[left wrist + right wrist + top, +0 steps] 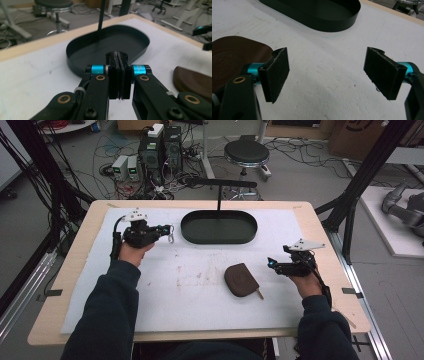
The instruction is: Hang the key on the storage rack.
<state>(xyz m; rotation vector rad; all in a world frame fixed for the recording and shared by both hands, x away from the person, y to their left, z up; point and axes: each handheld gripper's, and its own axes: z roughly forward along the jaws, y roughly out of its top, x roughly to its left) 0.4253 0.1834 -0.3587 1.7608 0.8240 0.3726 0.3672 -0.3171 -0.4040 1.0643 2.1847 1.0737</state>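
High view: left gripper raised over the far left of the table, jaws pressed together on what looks like a small pale loop dangling from the tip; too small to name for sure. Just right of it, a black oval tray with a thin post at its far edge. Right gripper low at near right, jaws wide apart, holding nothing. Brown pouch flat just left of it.

Left gripper view: left gripper with pads tight together, aimed at the tray ahead. Pouch at right.

Right gripper view: right gripper spread wide over bare white mat. Pouch left, tray far.

Probably best: keep the pinch firm, carry the loop above the tray's rim, steer clear of the post, lower before letting go. Leave the right gripper parked.
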